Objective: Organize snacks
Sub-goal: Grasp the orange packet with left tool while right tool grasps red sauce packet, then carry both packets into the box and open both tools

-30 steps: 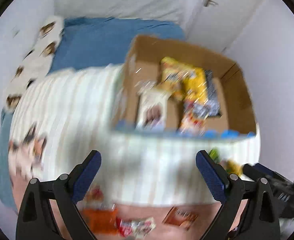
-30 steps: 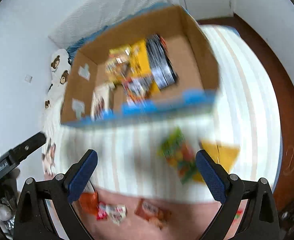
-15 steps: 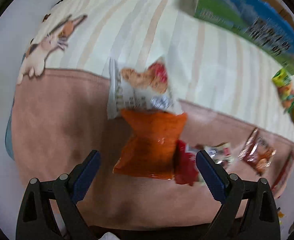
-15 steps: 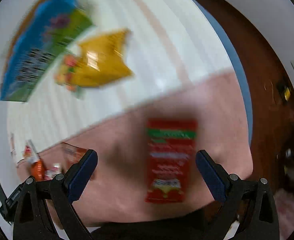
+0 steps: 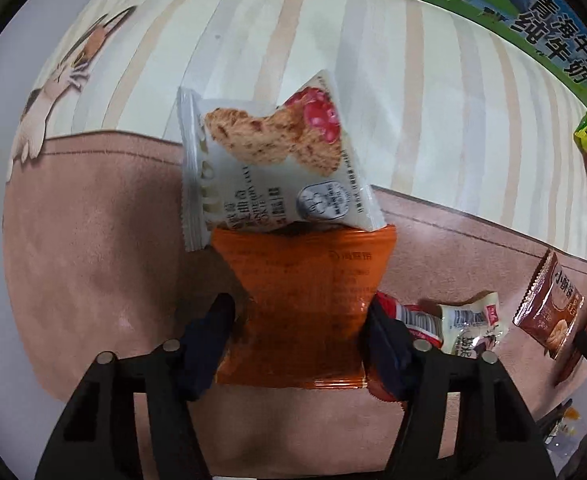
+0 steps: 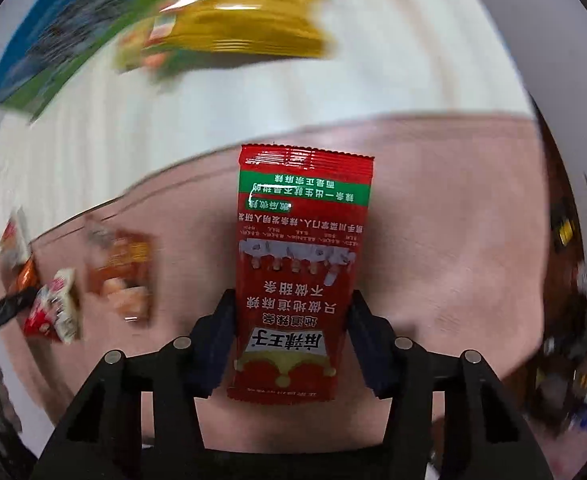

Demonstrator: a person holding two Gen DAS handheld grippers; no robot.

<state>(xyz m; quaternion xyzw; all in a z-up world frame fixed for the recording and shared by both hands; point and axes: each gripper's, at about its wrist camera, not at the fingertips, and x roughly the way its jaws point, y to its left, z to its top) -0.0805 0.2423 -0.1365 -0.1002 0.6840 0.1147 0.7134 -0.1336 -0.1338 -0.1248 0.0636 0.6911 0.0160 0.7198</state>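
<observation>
While both grippers point down at the bed, each one is closing on a snack; the left gripper has the orange packet between its 2 blue fingers, and the fingers are closing in on the packet's 2 sides and look to be touching them; the orange packet lies flat on the pink blanket; a white cookie packet lies just past the orange packet and overlaps its far edge; a small red and white packet lies just right of the orange packet, and a brown packet lies farther right on the same blanket; beyond the orange packet lies the striped sheet, with a blue and green box at its far edge.

The right gripper has the red packet between its fingers; they are closing and press on the packet's 2 long sides; the red packet lies flat on the pink blanket; a yellow bag, blurred, lies far beyond the red packet; some small packets, also blurred, lie to its left.
</observation>
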